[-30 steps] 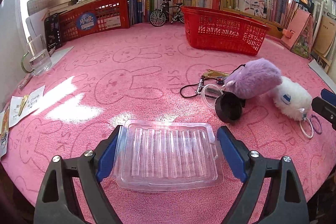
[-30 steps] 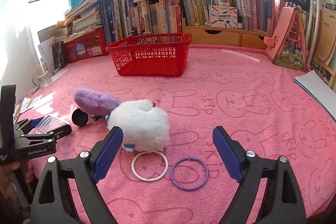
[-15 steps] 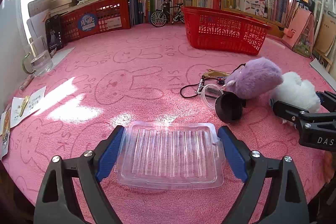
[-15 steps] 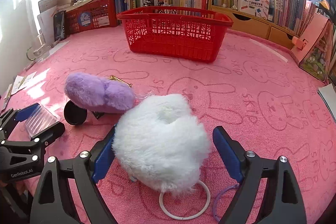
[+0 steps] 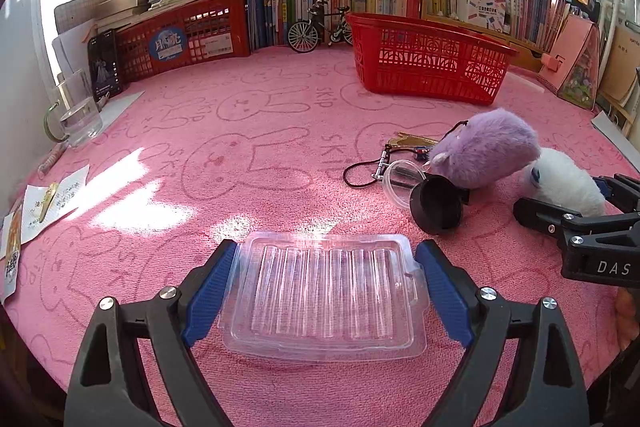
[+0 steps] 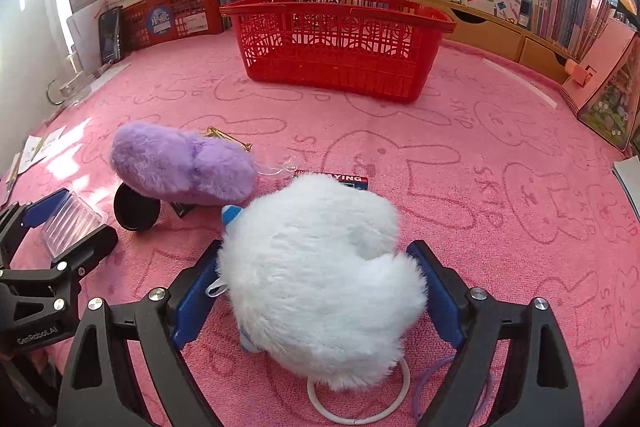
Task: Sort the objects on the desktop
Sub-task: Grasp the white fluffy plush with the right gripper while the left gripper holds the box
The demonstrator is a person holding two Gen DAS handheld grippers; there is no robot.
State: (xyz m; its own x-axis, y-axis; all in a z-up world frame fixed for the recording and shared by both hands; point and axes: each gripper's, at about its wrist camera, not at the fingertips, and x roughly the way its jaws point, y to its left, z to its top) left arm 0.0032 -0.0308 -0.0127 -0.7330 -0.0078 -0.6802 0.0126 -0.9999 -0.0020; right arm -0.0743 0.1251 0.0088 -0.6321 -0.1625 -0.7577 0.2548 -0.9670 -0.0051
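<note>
A clear plastic tray lies on the pink mat between the open fingers of my left gripper; the pads stand beside its short edges. A white plush toy fills the gap of my open right gripper, pads close to its sides. It also shows in the left wrist view, with the right gripper around it. A purple plush lies left of it, over a black cap. A red basket stands farther back.
A white ring and a purple ring lie under the white plush. A clear lid, cord and keys lie by the purple plush. A glass mug and paper slips are at the left. Books line the back.
My right gripper has moved forward and down until the white plush sits between its fingers. My left gripper has stayed around the clear tray, almost still.
</note>
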